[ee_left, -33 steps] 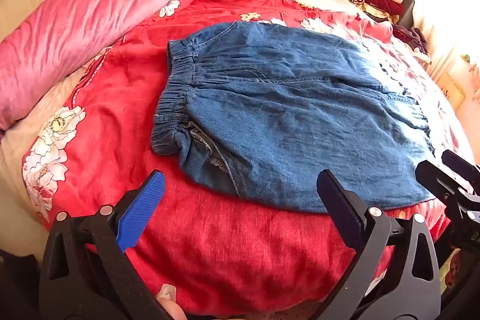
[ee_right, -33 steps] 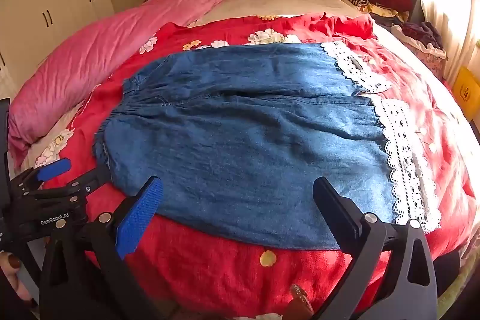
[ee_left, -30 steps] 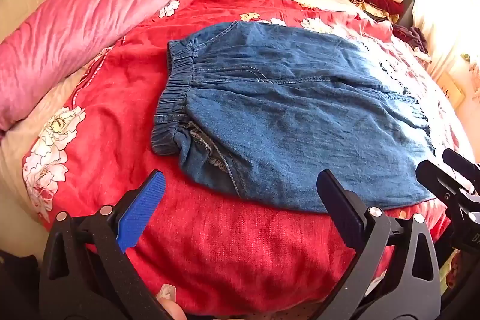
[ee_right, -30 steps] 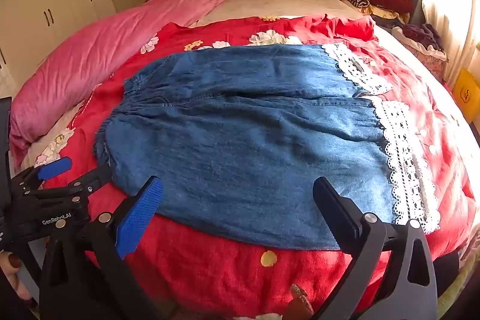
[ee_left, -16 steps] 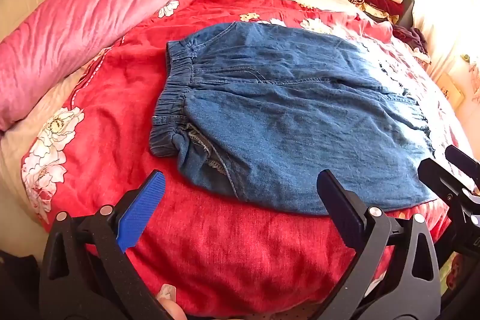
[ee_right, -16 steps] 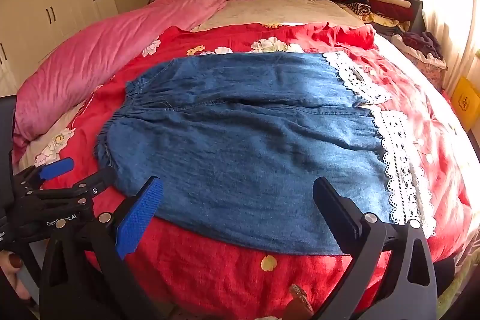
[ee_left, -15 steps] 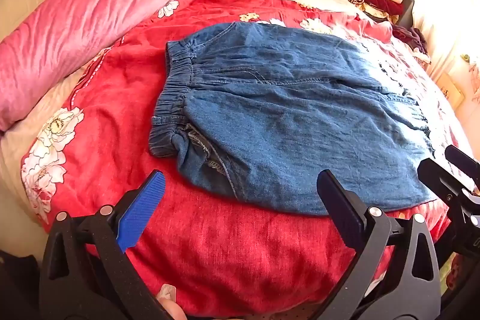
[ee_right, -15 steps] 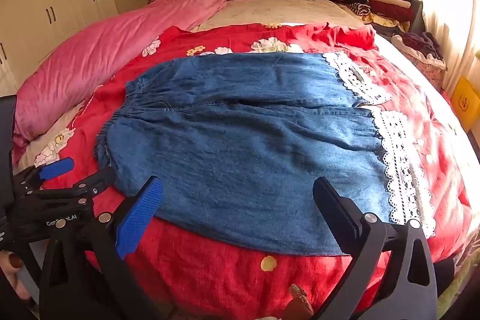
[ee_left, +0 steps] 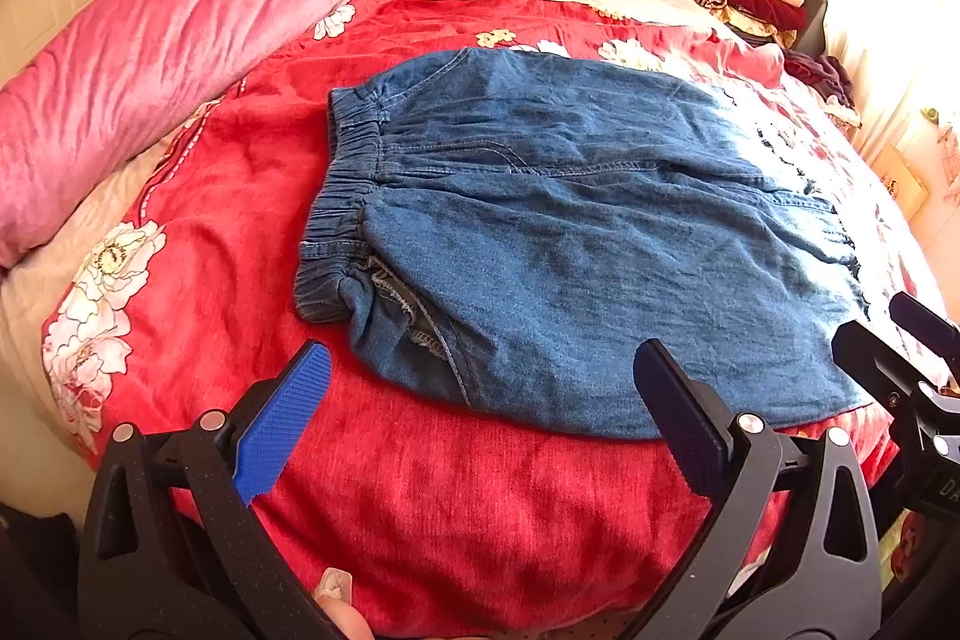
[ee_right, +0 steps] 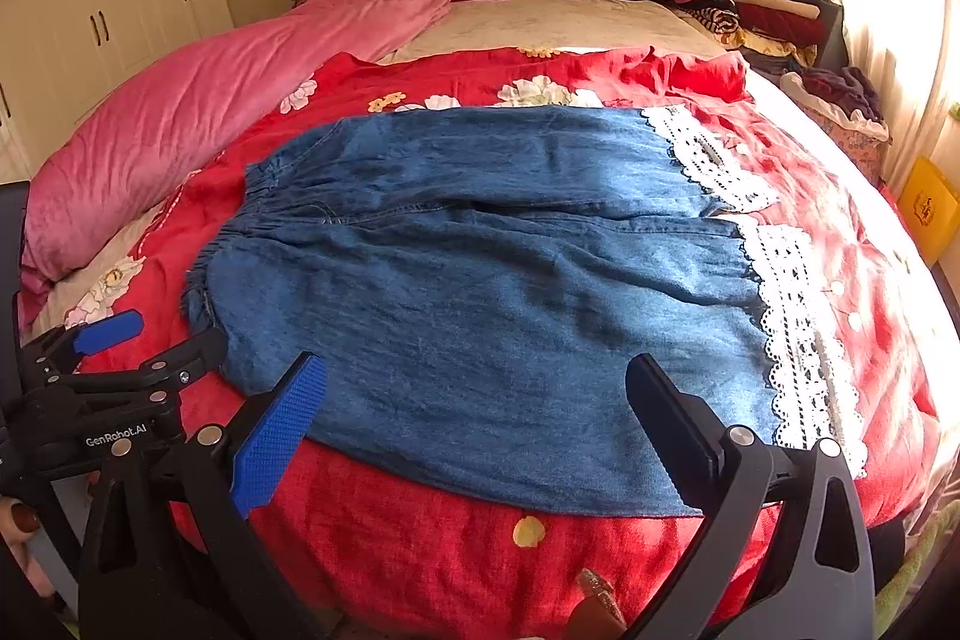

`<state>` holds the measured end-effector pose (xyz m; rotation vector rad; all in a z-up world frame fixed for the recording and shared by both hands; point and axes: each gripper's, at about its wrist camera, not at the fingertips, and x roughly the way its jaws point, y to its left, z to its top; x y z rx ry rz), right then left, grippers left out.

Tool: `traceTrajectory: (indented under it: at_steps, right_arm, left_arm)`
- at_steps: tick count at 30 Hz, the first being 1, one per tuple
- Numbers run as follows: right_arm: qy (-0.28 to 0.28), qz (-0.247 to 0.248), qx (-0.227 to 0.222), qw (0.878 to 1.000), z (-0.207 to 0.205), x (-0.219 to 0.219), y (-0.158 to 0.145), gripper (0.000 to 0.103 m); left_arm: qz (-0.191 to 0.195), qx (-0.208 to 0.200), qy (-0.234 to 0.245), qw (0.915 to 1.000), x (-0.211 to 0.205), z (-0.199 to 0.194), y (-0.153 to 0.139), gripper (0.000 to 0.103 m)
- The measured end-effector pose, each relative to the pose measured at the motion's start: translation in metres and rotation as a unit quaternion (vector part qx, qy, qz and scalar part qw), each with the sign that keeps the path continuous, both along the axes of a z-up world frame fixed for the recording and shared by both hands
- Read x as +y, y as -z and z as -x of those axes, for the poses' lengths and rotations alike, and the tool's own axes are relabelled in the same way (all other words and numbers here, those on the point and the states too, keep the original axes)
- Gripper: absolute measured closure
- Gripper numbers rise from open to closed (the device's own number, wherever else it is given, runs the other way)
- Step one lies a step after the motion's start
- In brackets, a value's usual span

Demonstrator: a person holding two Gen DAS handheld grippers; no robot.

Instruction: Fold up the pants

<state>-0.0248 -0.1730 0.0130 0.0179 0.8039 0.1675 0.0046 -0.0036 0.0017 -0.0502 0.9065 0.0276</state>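
Pants [ee_right: 480, 292] of blue denim lie flat just beyond both grippers, the left gripper [ee_left: 480, 400] and right gripper [ee_right: 474, 400] each spread wide, holding nothing, at the near edge. Elastic waistband [ee_left: 342, 202] points left, lace hems [ee_right: 792, 340] right, on a red floral bedspread [ee_left: 210, 232]; a pink quilt [ee_left: 168, 40] lies beyond.

Blue denim pants [ee_right: 480, 292] with white lace hems, flat, unfolded, on bed.

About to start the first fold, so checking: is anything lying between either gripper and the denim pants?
Nothing visible is. Only bare red bedspread separates the open left gripper and the open right gripper from the near edge of the pants, which lie flat with nothing on top.
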Motion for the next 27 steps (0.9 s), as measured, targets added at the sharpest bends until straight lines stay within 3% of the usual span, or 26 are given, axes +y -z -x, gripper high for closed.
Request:
traceTrajectory:
  at_steps: [27]
  right_arm:
    - [-0.001,0.006,0.009,1.0,-0.013,-0.003,0.008,0.004]
  left_arm:
    - [0.004,0.004,0.009,0.9999,-0.001,-0.014,0.001,0.008]
